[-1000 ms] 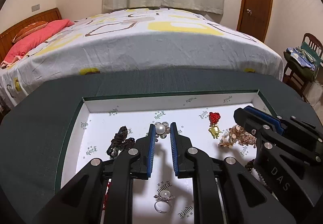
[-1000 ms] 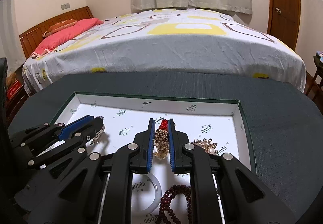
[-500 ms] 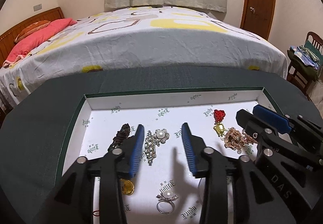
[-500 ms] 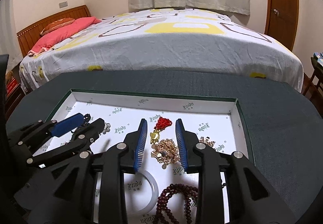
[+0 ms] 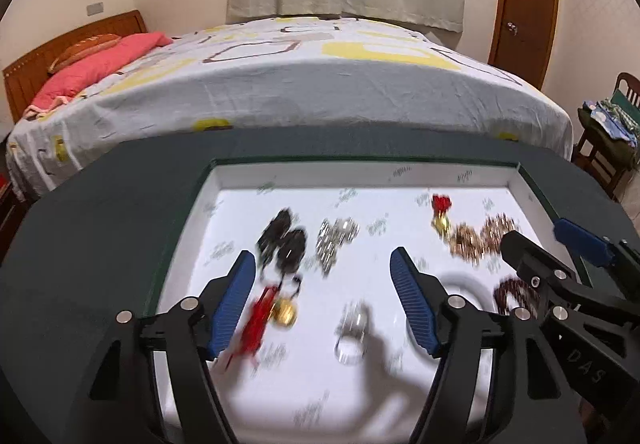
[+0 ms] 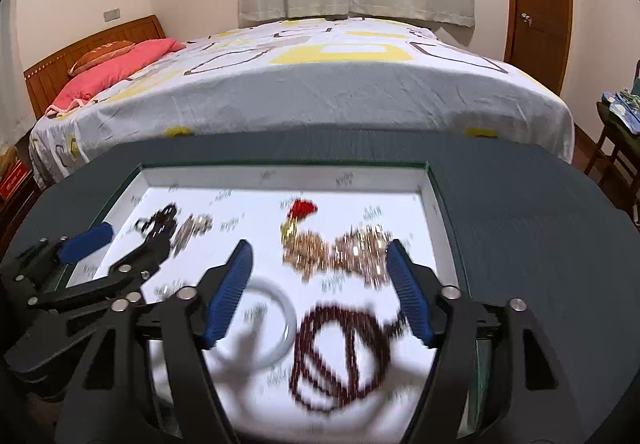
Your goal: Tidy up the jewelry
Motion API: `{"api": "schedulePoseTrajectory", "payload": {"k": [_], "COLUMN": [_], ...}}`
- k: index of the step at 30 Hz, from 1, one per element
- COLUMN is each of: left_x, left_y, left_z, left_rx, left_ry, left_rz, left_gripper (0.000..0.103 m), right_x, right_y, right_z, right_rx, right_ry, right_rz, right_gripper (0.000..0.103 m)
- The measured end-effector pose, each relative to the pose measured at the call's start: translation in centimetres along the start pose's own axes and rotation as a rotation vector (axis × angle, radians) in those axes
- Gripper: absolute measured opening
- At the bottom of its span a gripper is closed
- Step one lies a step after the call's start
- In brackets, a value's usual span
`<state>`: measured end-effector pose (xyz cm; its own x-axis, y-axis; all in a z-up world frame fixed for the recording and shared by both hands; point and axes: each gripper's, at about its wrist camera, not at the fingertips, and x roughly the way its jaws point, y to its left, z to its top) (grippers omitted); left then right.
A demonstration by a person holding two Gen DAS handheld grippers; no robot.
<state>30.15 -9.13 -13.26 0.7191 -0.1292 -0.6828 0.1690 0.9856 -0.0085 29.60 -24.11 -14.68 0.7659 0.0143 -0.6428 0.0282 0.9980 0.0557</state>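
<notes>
My two grippers hang over a shallow white-lined tray [image 5: 524,188] of jewelry on a dark green counter [image 5: 100,212], with a bed [image 5: 320,76] beyond it. Both frames are smeared by motion, so small pieces read only as shapes.

From my left gripper [image 5: 323,272], its blue-padded jaws are opening, spread wide, with nothing pressed between them. Left to right in the tray: a red tassel [image 5: 258,320] with a gold charm [image 5: 285,312] just inside the left jaw, a dark cord piece [image 5: 284,240] farther back, then a silver brooch [image 5: 334,238], and a silver ring [image 5: 352,332] lying in the gap nearer the camera. Farther right come a red-and-gold charm [image 5: 440,210] and a heap of rose-gold chain [image 5: 476,236].

My right gripper [image 6: 320,264] sits at the tray's right end; its jaws are also opening and clamp nothing. In its view a white bangle [image 6: 276,308] lies by the left jaw. A string of dark red beads [image 6: 340,352] is looped beside it, in the gap close to the camera. The rose-gold chain [image 6: 340,248] lies beyond, running up to the right jaw; I cannot tell if it touches. The red-and-gold charm [image 6: 298,214] rests just behind the chain.
</notes>
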Motion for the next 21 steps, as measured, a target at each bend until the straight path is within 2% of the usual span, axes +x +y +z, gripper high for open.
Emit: {"api": "schedulePoseTrajectory", "payload": {"k": [3,11,16,21], "left_x": [-2.4,-9.1,-14.6,-19.0], "left_y": [0.5,0.9,0.8,1.6], "left_z": [-1.3,-3.7,-4.1,-4.9], "left_rx": [-0.014,-0.029,-0.025,-0.028], "left_ry": [-0.016,-0.051,-0.12,-0.156], "left_rz": [-0.001,0.019,0.024,0.056], "left_gripper": [0.074,0.075,0.075,0.076], "right_x": [-2.1,-8.0,-13.2,-18.8], "right_y": [0.1,0.5,0.7,0.4], "right_z": [-1.3,-3.7,-4.1,-4.1], "right_rx": [0.0,-0.003,-0.026,-0.043], "right_ry": [-0.008,-0.025,-0.082,-0.159], "right_rz": [-0.013,-0.002,-0.002,-0.01], "right_gripper": [0.079,0.08,0.082,0.083]}}
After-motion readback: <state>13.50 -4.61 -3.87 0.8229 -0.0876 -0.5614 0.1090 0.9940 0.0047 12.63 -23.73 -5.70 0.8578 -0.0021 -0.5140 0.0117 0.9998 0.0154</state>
